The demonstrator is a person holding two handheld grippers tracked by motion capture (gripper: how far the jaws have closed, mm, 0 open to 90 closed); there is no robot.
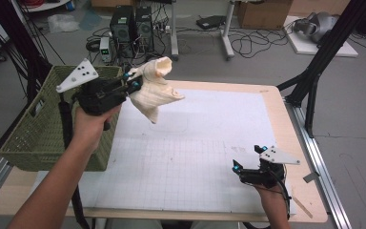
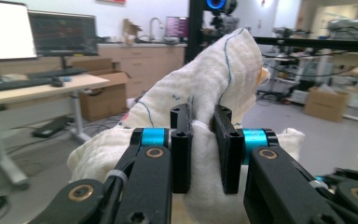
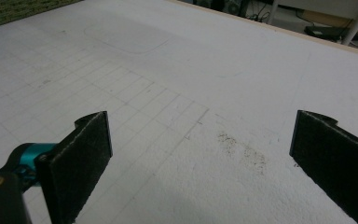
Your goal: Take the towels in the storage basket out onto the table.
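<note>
Cream-white terry cloth towel (image 2: 205, 79) w/ thin blue stitched line, clamped betw. black jaws of left gripper (image 2: 204, 149), which has cyan collars & brass-coloured pivots. Left of that gripper: olive-green woven plastic basket (image 1: 38, 129). Under right gripper (image 3: 200, 154), black pads: white grid-lined table mat (image 3: 177, 74) w/ dark speckled smudge; pale wood table edge (image 1: 295, 143).

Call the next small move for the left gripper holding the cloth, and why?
Probably carry the cream cloth a bit further left, over the green basket, before opening. The left gripper is shut on it in the air beside the basket's rim, not above its opening; the right gripper rests open on the mat.
</note>
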